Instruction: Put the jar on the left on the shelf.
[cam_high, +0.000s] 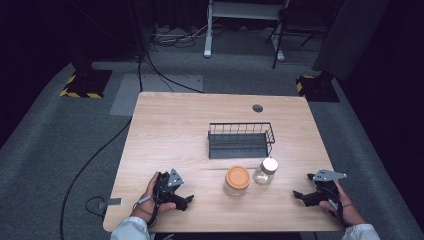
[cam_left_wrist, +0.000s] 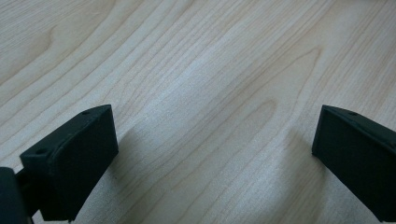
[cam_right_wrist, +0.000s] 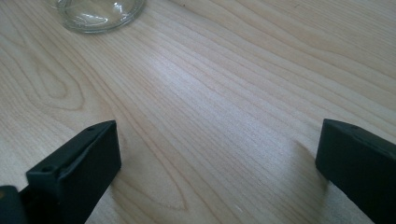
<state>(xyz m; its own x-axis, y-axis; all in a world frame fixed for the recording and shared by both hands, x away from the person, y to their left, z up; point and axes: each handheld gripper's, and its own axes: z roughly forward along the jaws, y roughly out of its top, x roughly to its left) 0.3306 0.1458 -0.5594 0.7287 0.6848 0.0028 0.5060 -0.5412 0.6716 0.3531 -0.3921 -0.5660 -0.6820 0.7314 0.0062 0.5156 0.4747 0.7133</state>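
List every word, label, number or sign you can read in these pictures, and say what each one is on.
No readable text anywhere.
Orange-lidded jar: lid and glass plain, no label seen.
White-lidded jar: no label seen.
Wire basket: no tag or lettering.
Left claw and right claw: black, no markings legible.
Yellow-and-black hazard stripes on the stand base: a sign, but no words.

Matt pale wood table (cam_high: 165, 130); black wire metal basket (cam_high: 241, 140); two glossy clear glass jars (cam_high: 237, 181); matt black plastic grippers (cam_high: 187, 201).
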